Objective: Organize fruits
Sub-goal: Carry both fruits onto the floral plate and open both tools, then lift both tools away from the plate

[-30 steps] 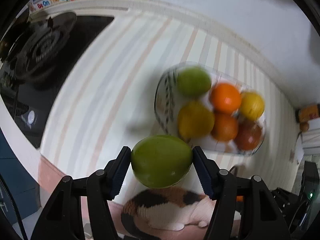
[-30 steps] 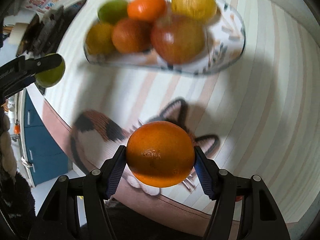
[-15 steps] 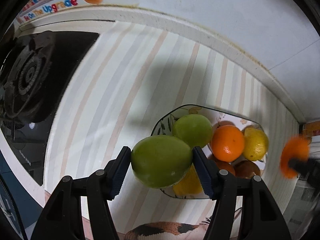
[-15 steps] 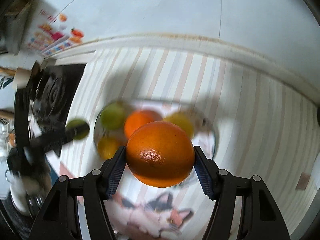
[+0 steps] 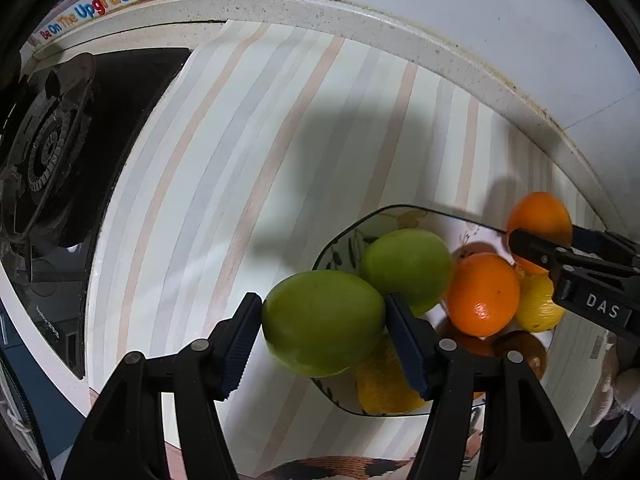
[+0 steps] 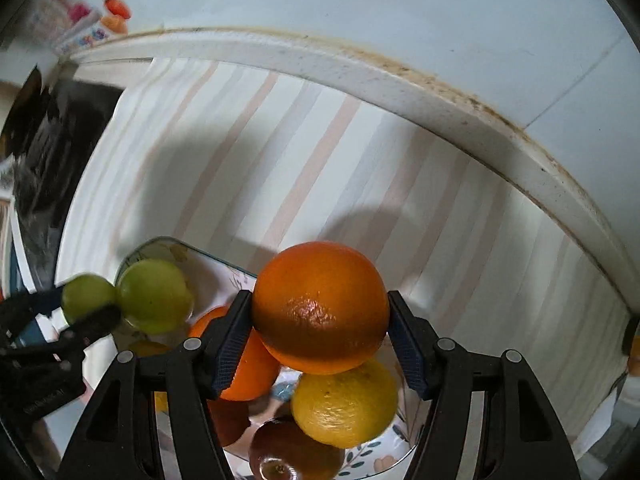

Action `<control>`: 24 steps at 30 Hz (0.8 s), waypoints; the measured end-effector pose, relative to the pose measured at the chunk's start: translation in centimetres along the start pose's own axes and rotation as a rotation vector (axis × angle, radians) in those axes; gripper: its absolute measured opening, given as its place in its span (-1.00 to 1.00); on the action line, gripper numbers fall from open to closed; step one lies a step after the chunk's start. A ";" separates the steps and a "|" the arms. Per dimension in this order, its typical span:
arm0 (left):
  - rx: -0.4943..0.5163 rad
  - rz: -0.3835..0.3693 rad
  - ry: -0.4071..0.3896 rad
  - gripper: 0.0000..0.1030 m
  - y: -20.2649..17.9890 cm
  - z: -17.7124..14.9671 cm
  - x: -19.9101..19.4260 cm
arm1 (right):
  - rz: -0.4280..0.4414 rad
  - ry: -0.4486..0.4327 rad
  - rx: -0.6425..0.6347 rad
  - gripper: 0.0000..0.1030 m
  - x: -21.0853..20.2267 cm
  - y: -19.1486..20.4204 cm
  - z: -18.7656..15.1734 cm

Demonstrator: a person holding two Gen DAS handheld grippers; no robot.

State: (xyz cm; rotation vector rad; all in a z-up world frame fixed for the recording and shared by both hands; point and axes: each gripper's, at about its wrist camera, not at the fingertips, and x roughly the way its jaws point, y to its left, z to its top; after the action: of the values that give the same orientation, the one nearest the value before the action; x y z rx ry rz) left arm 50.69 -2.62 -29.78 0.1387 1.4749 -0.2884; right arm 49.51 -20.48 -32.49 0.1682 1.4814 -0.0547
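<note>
You had your left gripper [image 5: 323, 324] pinching a green fruit [image 5: 322, 322] over the near-left rim of the glass plate [image 5: 424, 212], beside another green one [image 5: 406, 270] already lying there. Your right gripper [image 6: 320, 334] clamped an orange [image 6: 320, 306] above the lemon [image 6: 344, 402] and the second orange [image 6: 250, 372] in the pile. The plate looked crowded, so you did well to aim each fruit at a hollow between neighbours, lower until it rested, and only then spread the fingers; dropped from height, either could have rolled off onto the striped mat [image 5: 240, 160]
</note>
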 end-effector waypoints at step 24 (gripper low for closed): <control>-0.039 -0.034 0.014 0.71 -0.3 -1.3 -1.5 | 0.086 0.073 0.068 0.81 -1.2 -2.4 -0.5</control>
State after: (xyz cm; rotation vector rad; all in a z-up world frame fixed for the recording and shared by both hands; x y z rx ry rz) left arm 49.27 -2.35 -28.41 0.0842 1.4972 -0.2866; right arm 48.54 -22.82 -31.55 0.2917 1.5439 -0.0300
